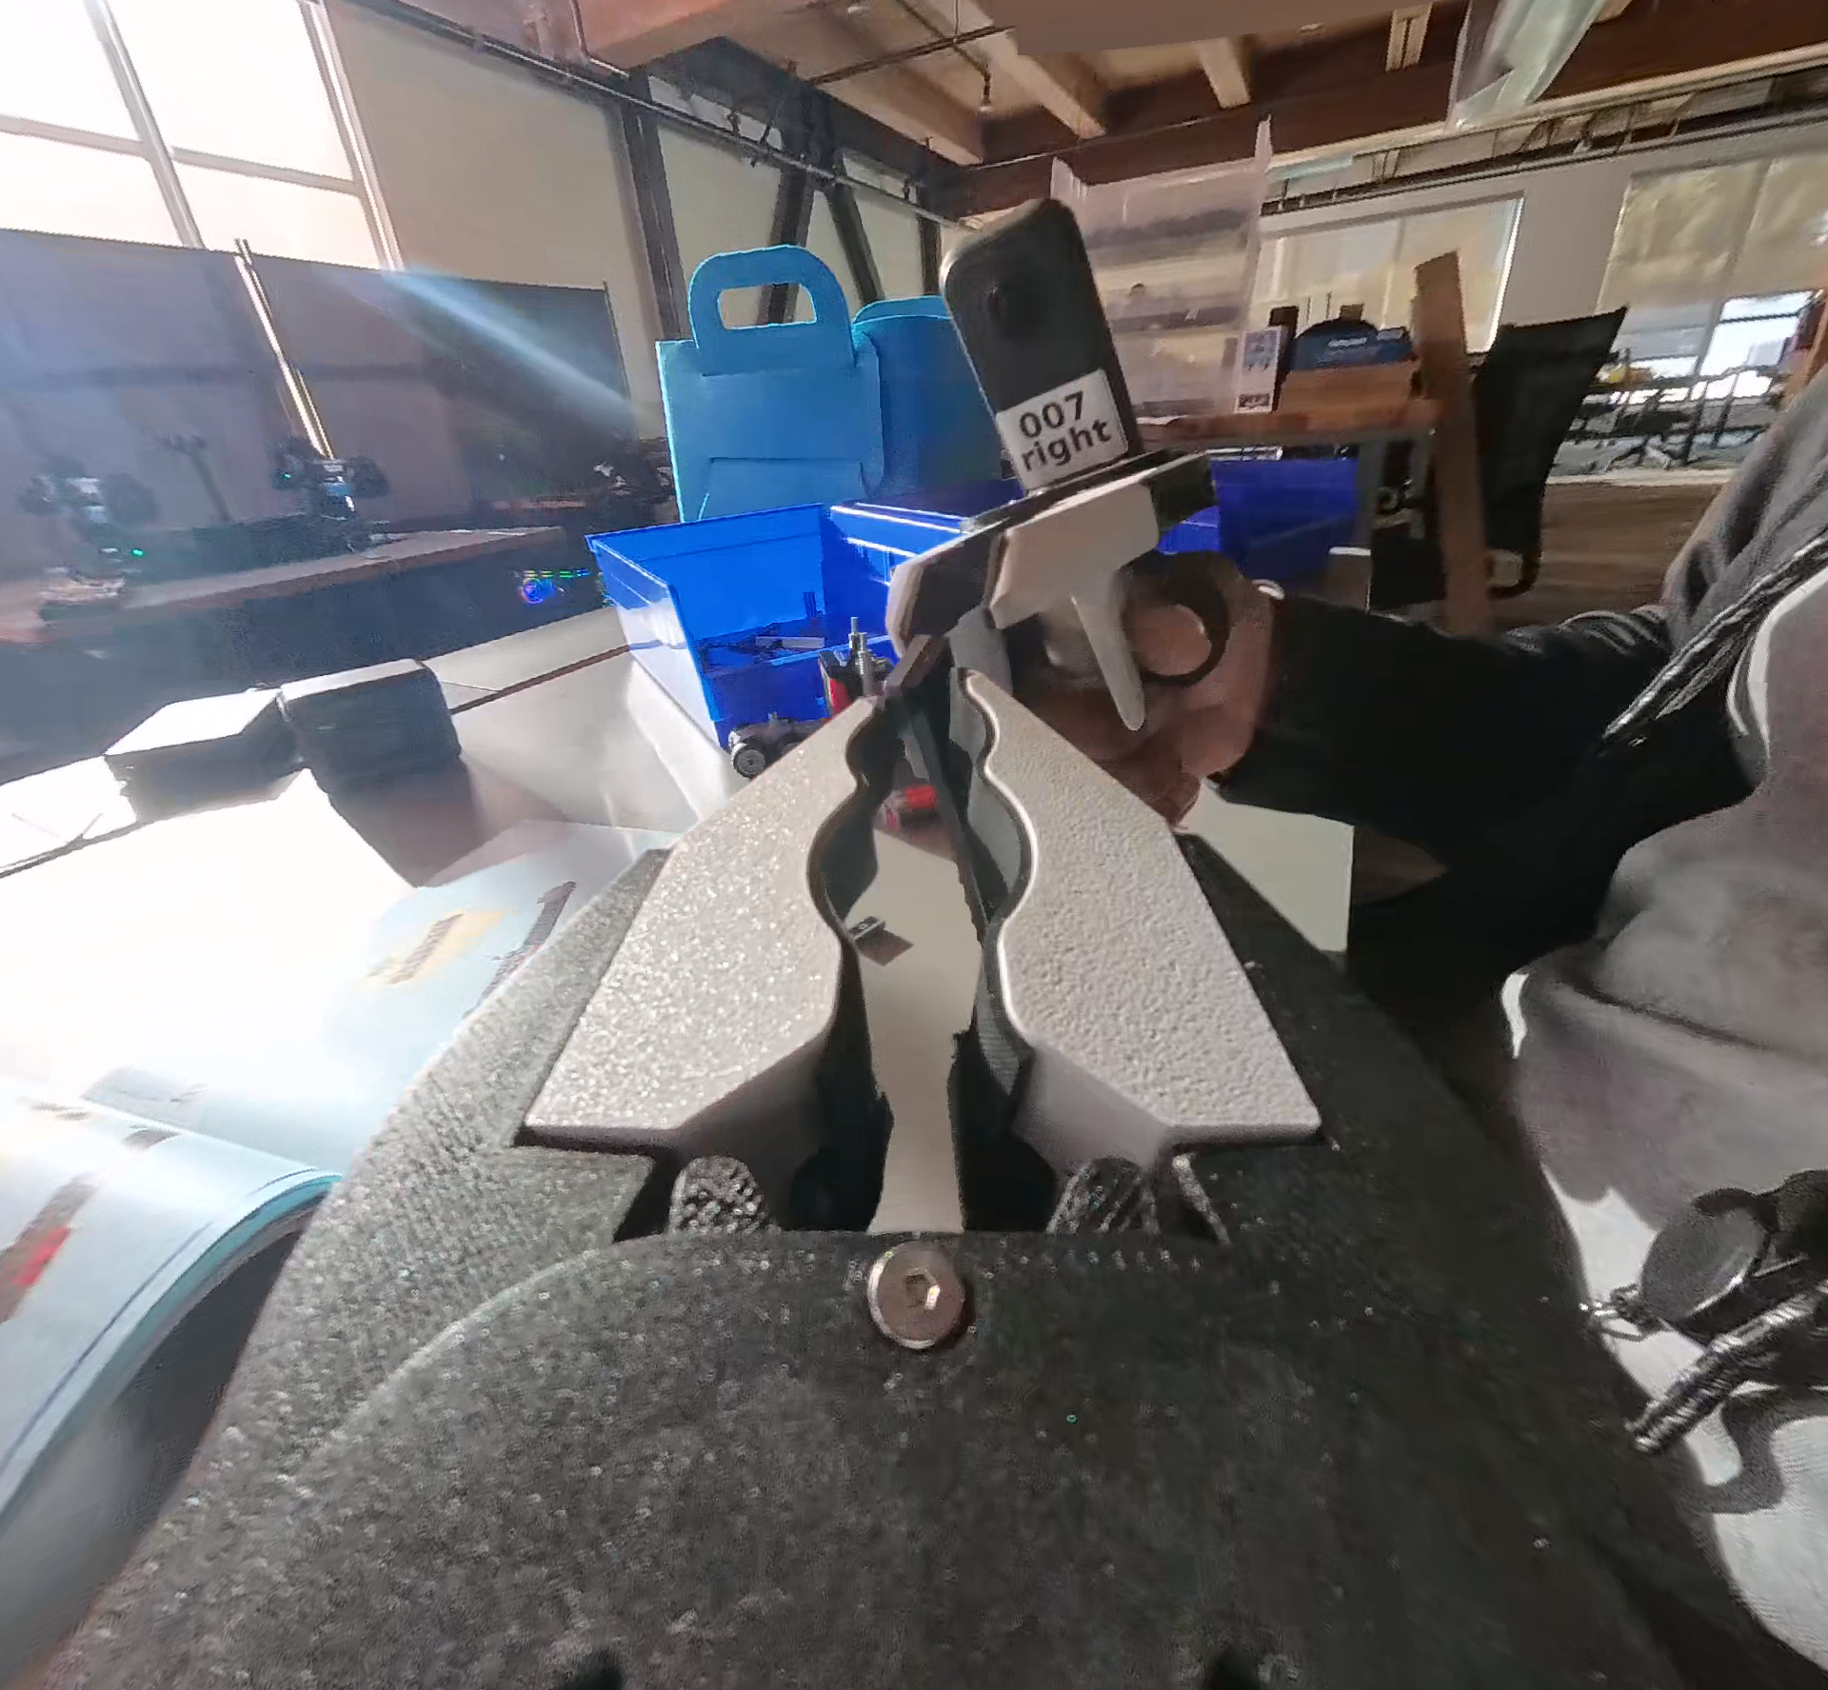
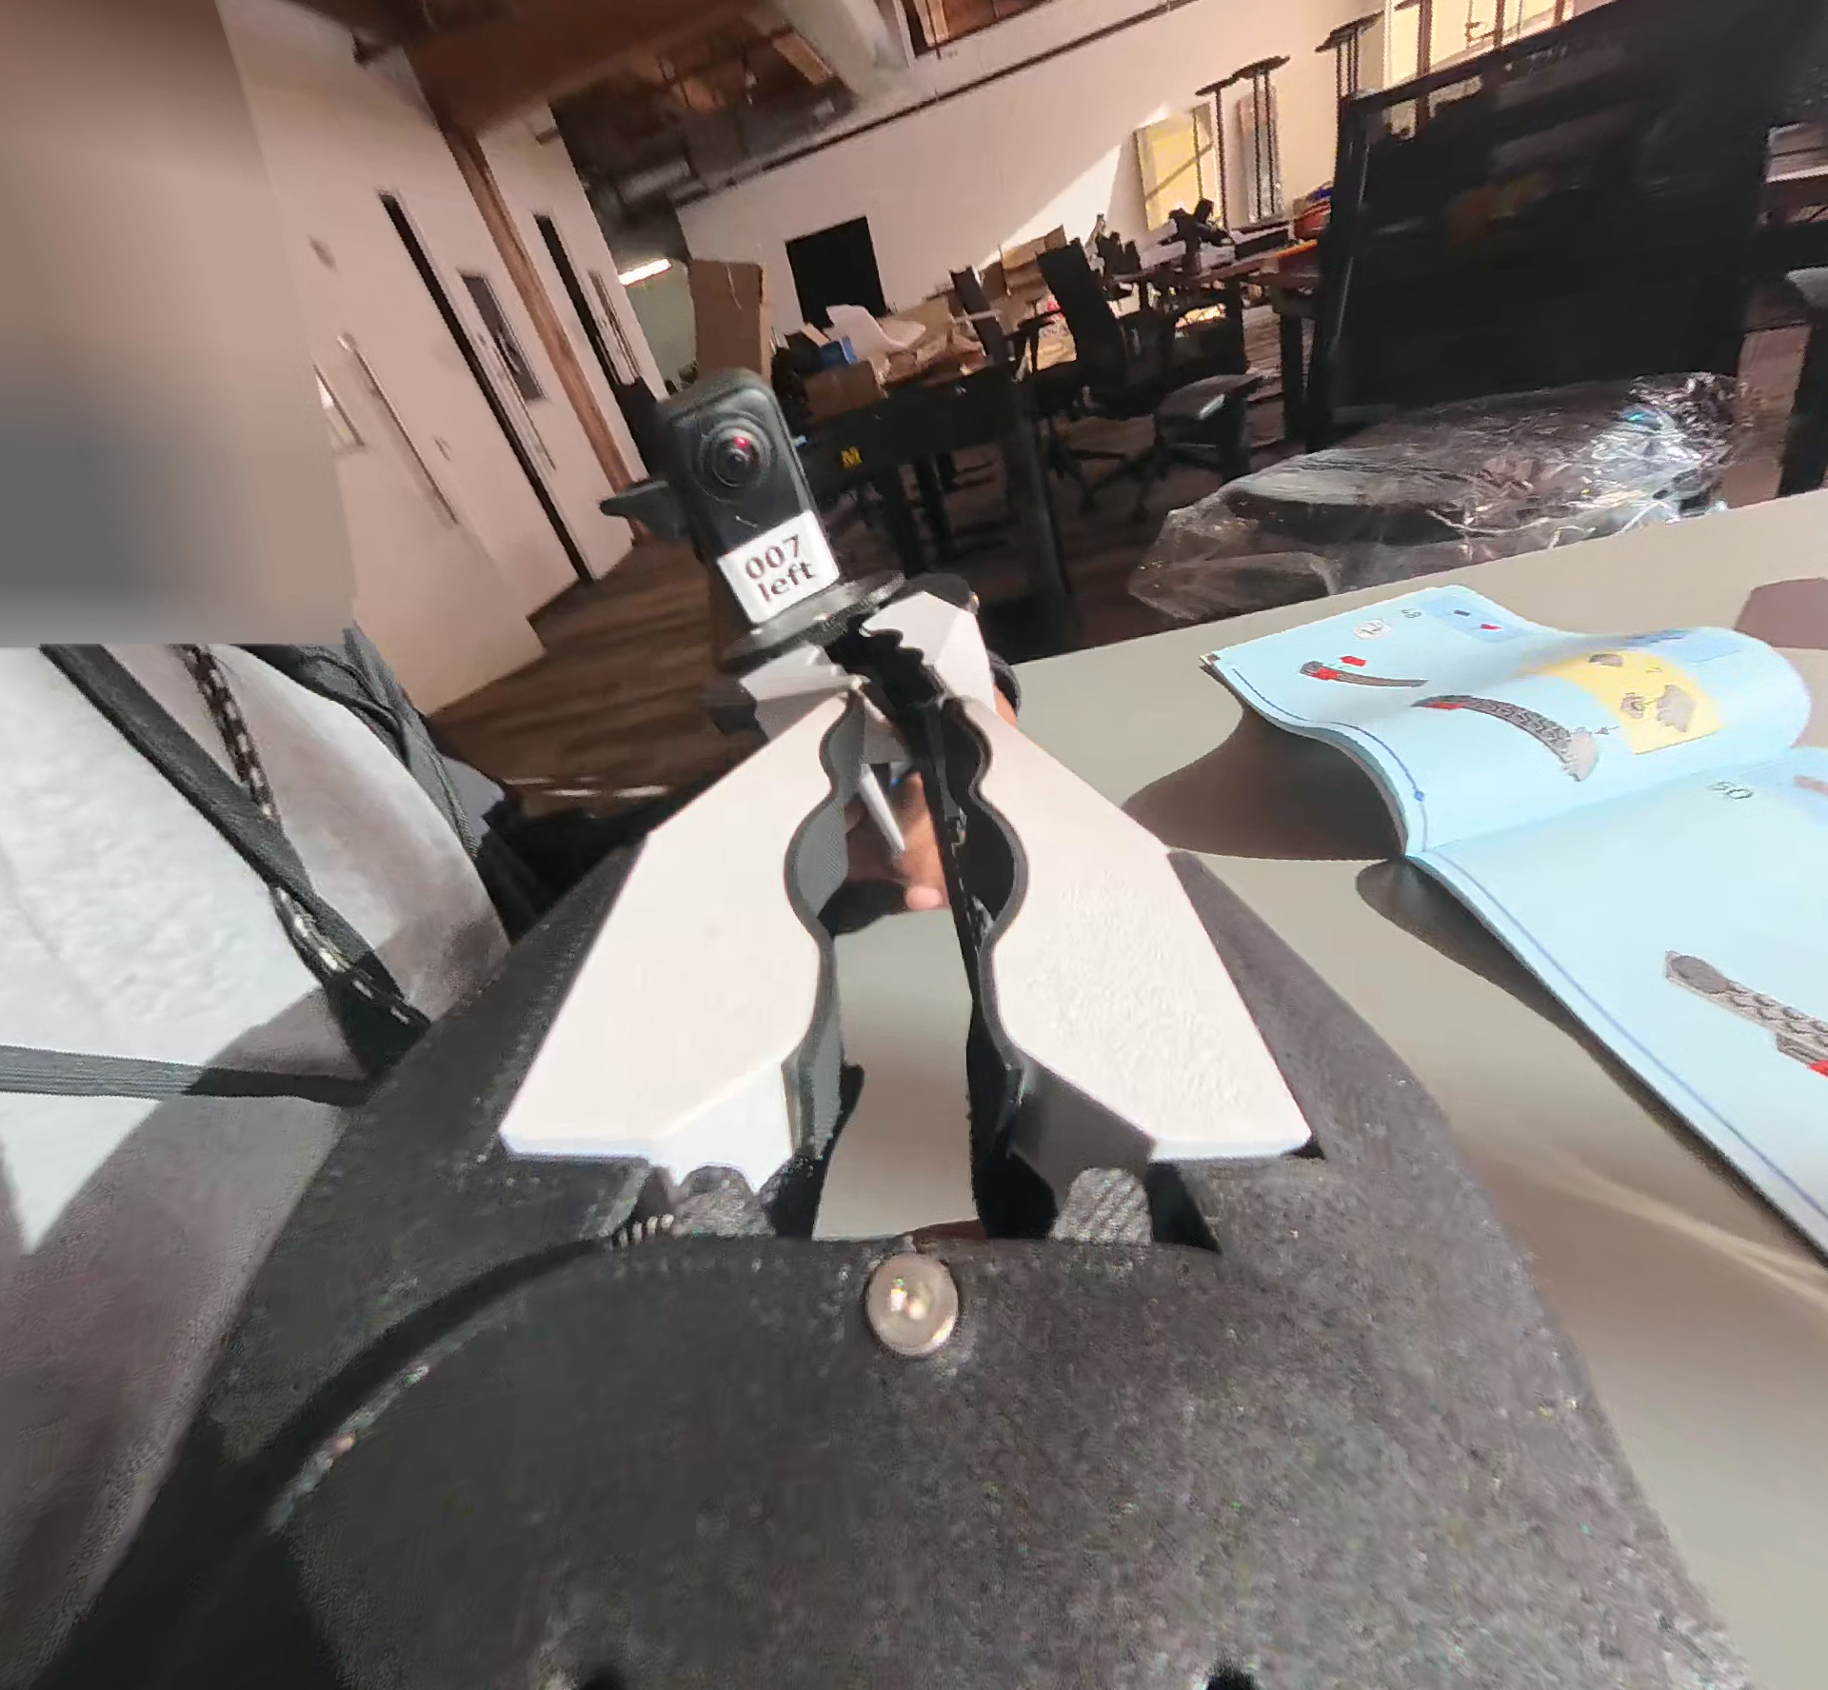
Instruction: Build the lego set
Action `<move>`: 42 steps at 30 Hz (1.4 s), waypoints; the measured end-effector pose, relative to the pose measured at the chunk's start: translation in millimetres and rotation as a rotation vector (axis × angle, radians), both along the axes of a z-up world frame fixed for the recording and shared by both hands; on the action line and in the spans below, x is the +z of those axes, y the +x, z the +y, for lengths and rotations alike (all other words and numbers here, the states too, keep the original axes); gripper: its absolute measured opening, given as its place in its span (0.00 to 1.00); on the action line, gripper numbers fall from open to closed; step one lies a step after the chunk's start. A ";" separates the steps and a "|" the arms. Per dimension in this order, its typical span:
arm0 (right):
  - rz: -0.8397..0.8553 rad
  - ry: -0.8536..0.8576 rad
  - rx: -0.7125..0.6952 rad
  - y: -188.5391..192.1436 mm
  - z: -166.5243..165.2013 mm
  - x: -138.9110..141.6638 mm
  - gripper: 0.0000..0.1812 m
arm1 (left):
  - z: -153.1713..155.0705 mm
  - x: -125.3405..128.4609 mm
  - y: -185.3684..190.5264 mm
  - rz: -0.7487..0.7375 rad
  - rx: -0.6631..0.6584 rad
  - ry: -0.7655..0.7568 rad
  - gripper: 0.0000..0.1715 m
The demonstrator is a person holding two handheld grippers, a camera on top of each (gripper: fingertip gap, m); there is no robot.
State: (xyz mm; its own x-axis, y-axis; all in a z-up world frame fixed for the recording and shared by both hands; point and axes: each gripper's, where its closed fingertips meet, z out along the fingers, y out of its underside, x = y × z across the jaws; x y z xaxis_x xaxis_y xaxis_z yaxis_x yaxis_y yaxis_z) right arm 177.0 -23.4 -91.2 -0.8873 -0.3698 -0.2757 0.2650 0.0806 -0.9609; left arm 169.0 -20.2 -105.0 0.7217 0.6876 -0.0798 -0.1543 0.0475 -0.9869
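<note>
A long thin black lego strip [image 1: 948, 812] runs between the two grippers, which meet tip to tip above the grey table [image 2: 1236, 693]. My left gripper [image 1: 920, 698] is shut on one end; the strip lies along its right finger. My right gripper [image 2: 895, 713] is shut on the other end, where the studded strip [image 2: 955, 851] lies along its right finger. The right gripper also shows in the left wrist view [image 1: 925, 643], held by a hand [image 1: 1187, 653]. The left gripper also shows in the right wrist view [image 2: 875, 653].
An open instruction booklet [image 2: 1583, 752] lies on the table, and also shows in the left wrist view [image 1: 198, 1197]. Blue bins [image 1: 712, 574] with parts stand behind the grippers, a wheeled lego piece [image 1: 752, 747] and a small red piece [image 1: 915, 802] in front of them. A black box [image 1: 371, 723] sits to the left. My two grippers' fingertips are within a few centimetres of each other.
</note>
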 end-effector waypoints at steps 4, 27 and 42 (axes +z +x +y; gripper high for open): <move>0.078 0.020 -0.028 -0.5 -0.2 -3.6 0.09 | 0.0 -2.4 -0.5 0.019 0.027 -0.047 0.07; 0.166 0.006 -0.043 2.7 0.4 -9.1 0.05 | 7.8 -3.7 8.7 0.035 -0.010 -0.096 0.05; -0.052 -0.095 -0.112 -10.5 -3.9 4.6 0.06 | 10.7 -0.2 3.9 -0.270 -0.216 0.254 0.06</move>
